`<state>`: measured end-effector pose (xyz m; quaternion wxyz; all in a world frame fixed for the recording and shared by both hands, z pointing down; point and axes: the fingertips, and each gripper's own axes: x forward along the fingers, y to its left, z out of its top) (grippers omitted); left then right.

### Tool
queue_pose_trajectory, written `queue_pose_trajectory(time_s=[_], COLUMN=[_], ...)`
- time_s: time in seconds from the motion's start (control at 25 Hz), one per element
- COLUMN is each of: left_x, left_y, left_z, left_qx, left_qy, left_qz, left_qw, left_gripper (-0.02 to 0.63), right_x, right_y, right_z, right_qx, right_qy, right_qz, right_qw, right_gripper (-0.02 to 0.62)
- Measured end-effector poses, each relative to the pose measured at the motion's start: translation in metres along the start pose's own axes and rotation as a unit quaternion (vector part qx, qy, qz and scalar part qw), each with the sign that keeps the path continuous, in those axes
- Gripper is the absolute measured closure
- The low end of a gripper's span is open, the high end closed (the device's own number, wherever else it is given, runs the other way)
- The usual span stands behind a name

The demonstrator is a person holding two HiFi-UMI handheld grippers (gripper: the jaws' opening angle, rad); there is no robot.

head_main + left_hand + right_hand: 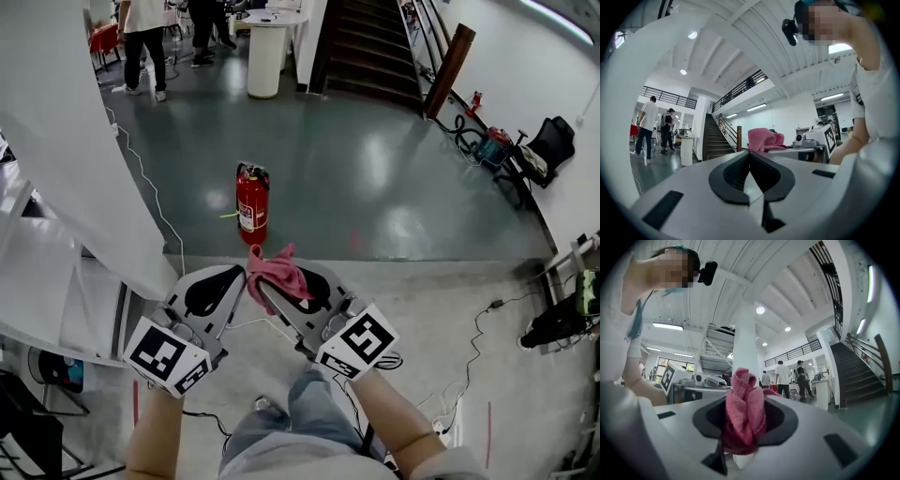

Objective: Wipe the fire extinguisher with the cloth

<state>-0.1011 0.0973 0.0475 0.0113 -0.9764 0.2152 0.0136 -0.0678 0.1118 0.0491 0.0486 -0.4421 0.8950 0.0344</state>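
Fire extinguisher [252,202]: red, upright on the glossy grey floor [375,169], out ahead of the person and well apart from both tongs, with nothing touching it. A yellowish tag or hose bit sticks out at its left side; too small to tell which. Cloth [277,270]: pink, bunched, up in the air in front of the person, not on the extinguisher. Progress, as a judgement: the wipe hasn't started. The cloth is in hand, which is the only part done. Left to do: close the gap, bring the cloth onto the red body and rub it over. Right tongs [281,286] are clenched on the cloth. The right gripper view shows the cloth [744,413] wadded between the jaws, filling the gap and poking up past the tips of the right tongs [743,399]. Left tongs [225,291] sit just beside the right ones, tips near the cloth. In the left gripper view the left tongs [749,152] are closed tight, jaws meeting with nothing between them, and the cloth [765,139] shows off to the side beyond them. Background: stairs [366,47] at the far end, people [145,42] standing far off top left, and a thin cable [150,197] running along the floor left of the extinguisher.
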Motion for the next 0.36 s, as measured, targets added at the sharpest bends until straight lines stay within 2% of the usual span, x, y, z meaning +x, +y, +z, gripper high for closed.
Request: queue_pose_trajectory(time_s=[0.36], left_x=[-0.012], left_y=[-0.014], left_z=[0.012], left_qx=[0.004], left_qy=[-0.015], left_qz=[0.003], left_qw=[0.9999], left_gripper=[0.597], right_x=[-0.01], right_y=[0.015], right_z=[0.013], right_qx=[-0.007], right_qy=[-0.008], right_qz=[0.0], right_qw=[1.0], right_gripper=[0.457])
